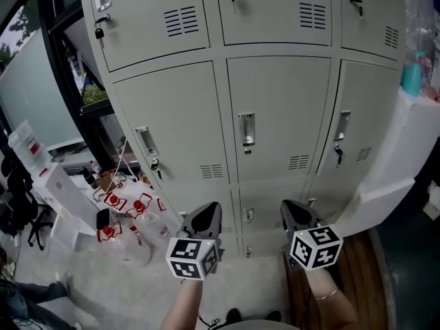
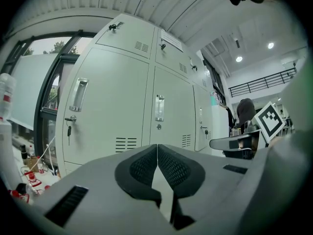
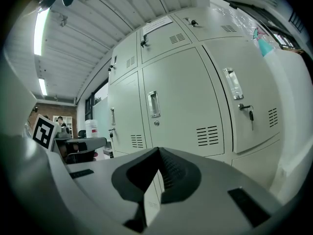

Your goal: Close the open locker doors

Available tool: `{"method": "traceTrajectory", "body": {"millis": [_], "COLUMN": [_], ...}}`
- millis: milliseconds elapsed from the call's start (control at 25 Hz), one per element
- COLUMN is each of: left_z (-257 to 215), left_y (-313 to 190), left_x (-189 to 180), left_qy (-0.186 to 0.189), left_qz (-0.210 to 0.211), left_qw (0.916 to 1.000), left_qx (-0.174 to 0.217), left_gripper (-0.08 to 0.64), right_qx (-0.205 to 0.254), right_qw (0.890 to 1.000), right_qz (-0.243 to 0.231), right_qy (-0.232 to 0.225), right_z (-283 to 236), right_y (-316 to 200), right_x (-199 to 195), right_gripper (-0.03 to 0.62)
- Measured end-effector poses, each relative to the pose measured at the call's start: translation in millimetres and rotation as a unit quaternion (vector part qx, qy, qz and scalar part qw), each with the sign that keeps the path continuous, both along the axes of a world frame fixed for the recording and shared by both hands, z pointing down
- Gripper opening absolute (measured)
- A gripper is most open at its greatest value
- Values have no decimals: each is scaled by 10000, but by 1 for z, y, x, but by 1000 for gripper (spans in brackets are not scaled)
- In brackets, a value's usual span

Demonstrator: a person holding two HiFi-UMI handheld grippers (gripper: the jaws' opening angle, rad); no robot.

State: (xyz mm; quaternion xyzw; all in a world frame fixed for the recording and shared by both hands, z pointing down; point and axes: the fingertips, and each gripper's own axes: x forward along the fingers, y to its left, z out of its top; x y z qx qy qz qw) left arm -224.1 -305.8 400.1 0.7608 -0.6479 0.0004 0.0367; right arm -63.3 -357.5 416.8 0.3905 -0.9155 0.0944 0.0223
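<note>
Left tongs (image 1: 208, 212): closed, the 2 pads are pressed together in the left gripper view (image 2: 157, 152) and nothing is between them; held low in front of the bottom row, not touching it.
Right tongs (image 1: 294, 210): closed too, pads together (image 3: 158, 154), holding nothing; just to the right of the left tongs, also apart from the lockers.
Lockers (image 1: 222, 53): grey metal bank, 3 columns are seen, standing directly ahead of both tongs.
Locker doors (image 1: 278, 95): all doors in the head view lie flat against the frame; each has a recessed handle and vent slits.
Keys (image 1: 155, 166): hanging from the lock of the left middle door; another one hangs on the right middle door.
Plastic bottles (image 1: 127, 205): clear with red labels, lying on the floor (image 1: 89, 280) left of the lockers.
Teal bottle (image 1: 412, 74): upright on a white object at the right edge.
</note>
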Motion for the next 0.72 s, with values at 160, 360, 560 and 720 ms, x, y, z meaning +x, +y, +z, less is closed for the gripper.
{"method": "traceTrajectory", "body": {"millis": [160, 360, 560, 720], "left_z": [3, 8, 10, 11], "left_y": [1, 3, 4, 3], "left_x": [2, 2, 2, -2], "left_qy": [7, 24, 27, 17], "left_qz": [-45, -79, -113, -135], "left_qw": [10000, 9999, 9999, 9998], "left_qx": [-25, -81, -119, -144], "left_gripper": [21, 21, 21, 21], "right_qx": [6, 61, 66, 100], "right_qw": [10000, 9998, 9997, 9997], "right_qz": [-48, -104, -139, -163], "right_qy": [75, 165, 201, 178], "right_z": [3, 4, 5, 2], "right_y": [2, 4, 6, 5], "right_x": [1, -2, -5, -9], "right_gripper": [2, 2, 2, 2]}}
